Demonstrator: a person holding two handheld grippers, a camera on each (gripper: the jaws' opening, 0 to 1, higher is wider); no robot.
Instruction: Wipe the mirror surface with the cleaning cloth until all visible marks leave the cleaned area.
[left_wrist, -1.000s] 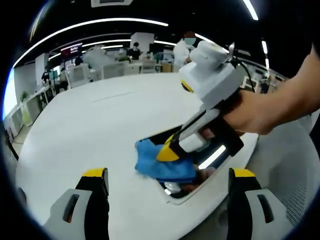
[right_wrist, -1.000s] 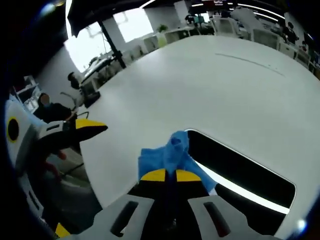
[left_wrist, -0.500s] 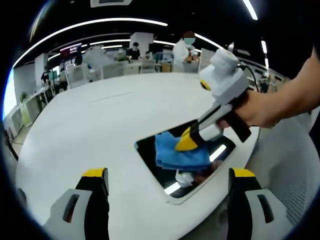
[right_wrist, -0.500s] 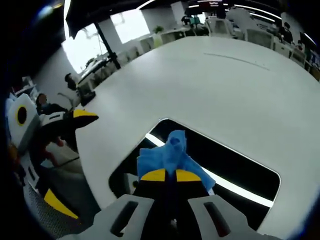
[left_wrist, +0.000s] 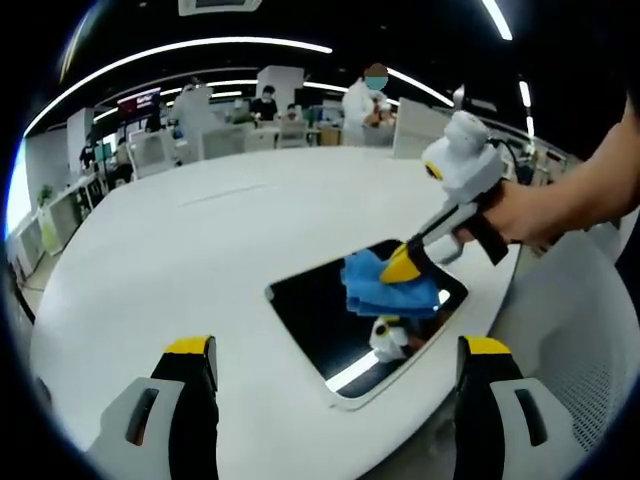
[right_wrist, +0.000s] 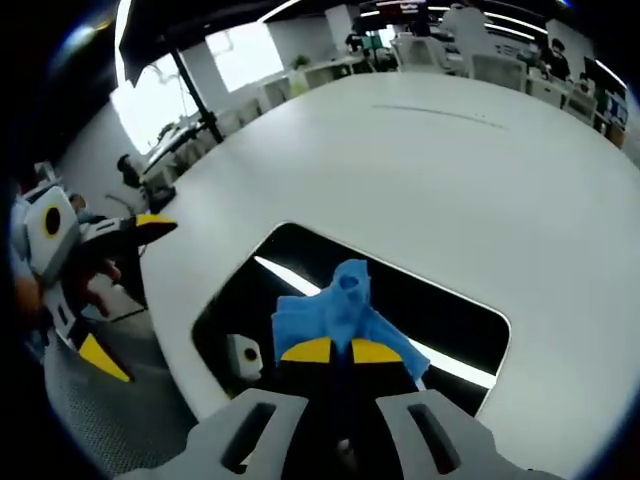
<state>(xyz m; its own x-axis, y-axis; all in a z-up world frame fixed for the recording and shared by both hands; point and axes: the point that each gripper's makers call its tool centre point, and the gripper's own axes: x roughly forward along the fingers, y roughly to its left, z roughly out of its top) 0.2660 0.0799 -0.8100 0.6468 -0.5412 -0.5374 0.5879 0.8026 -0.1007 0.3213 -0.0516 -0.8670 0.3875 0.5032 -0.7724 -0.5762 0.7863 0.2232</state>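
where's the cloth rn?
The blue cloth is clamped in the right gripper, pressed on the mirror near its far right end in the left gripper view.

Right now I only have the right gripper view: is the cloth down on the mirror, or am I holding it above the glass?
Observer: In the left gripper view, the blue cloth looks bunched on the mirror, with the right hand-held gripper slanting down onto it.
Operator: Which part of the mirror am I on?
Observer: Its far right end as that view sees it. The dark stretch toward the left hand-held gripper lies uncovered.
Operator: Is the left one holding anything?
Observer: No. Its jaws stand wide apart with nothing between them, over the near edge of the white table.
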